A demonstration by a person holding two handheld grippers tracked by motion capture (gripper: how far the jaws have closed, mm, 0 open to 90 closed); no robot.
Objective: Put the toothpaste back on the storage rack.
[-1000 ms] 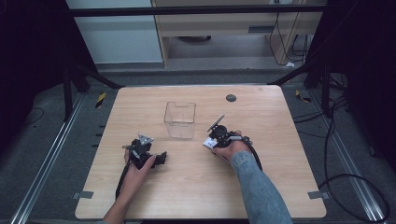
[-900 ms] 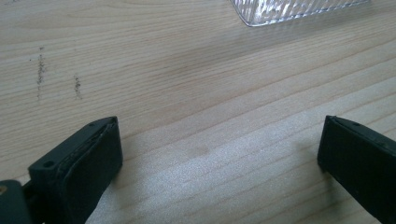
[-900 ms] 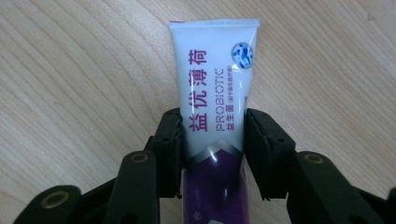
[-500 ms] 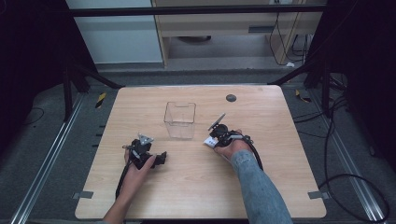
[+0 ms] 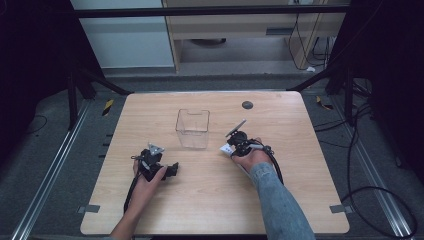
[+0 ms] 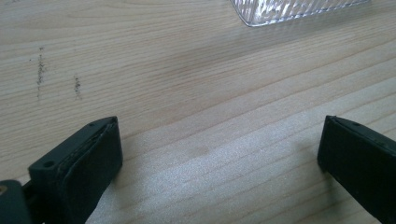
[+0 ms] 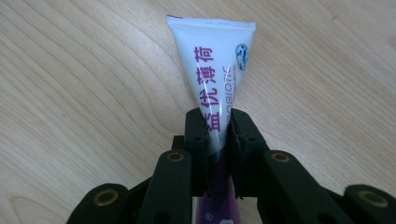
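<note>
At the near left of the worktop (image 5: 300,200), the left gripper (image 6: 219,154) rests with its jaws spread wide over bare wood, holding nothing. To the right, the right gripper (image 7: 218,135) has just been closing its jaws, which now pinch a white tube (image 7: 215,60) lying on the worktop. Farther off stands a clear box (image 5: 192,128).

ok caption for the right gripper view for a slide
Right gripper fingers shut on a white tube lying on the wooden table.
</note>
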